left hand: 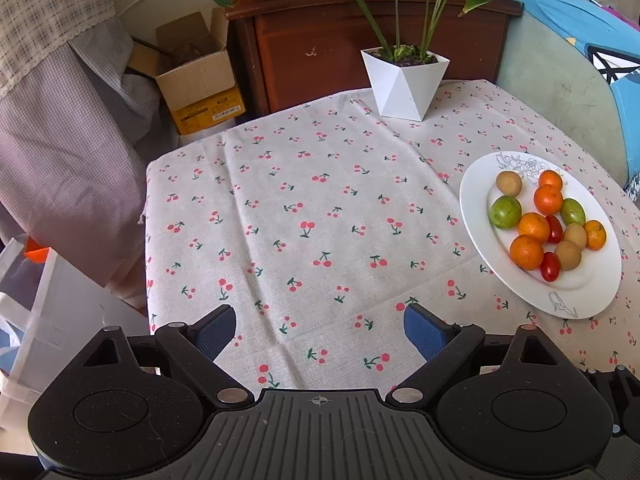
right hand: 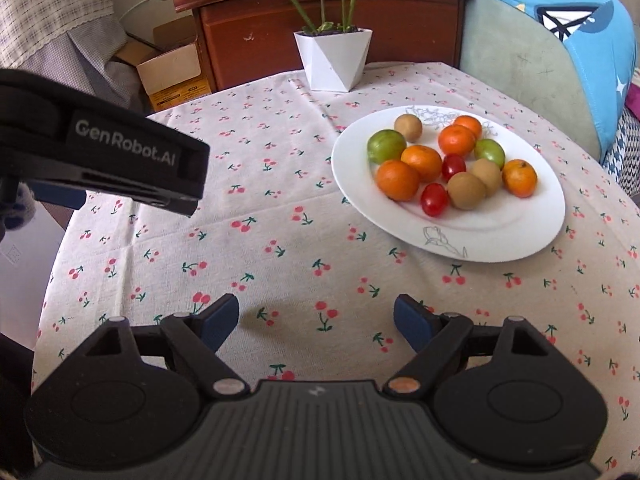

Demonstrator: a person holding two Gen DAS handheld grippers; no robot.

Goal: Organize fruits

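Observation:
A white plate (left hand: 596,280) (right hand: 520,236) on the cherry-print tablecloth (left hand: 304,208) (right hand: 260,240) carries several small fruits: oranges (left hand: 526,252) (right hand: 398,180), green plums (left hand: 505,211) (right hand: 386,146), brown kiwis (left hand: 509,183) (right hand: 466,191) and red cherry tomatoes (left hand: 550,267) (right hand: 434,199). My left gripper (left hand: 320,330) stands open over bare cloth, left of the plate, nothing between its fingers. My right gripper (right hand: 316,320) is open too, above the cloth in front of the plate. The black body of the left gripper (right hand: 120,152) shows at the left of the right wrist view.
A white faceted pot with a green plant (left hand: 404,84) (right hand: 334,60) stands at the table's far edge. Behind it are a wooden cabinet (left hand: 320,48), a cardboard box (left hand: 200,80), and a chair with blue fabric (right hand: 580,40) at the right. The table edge drops off at the left.

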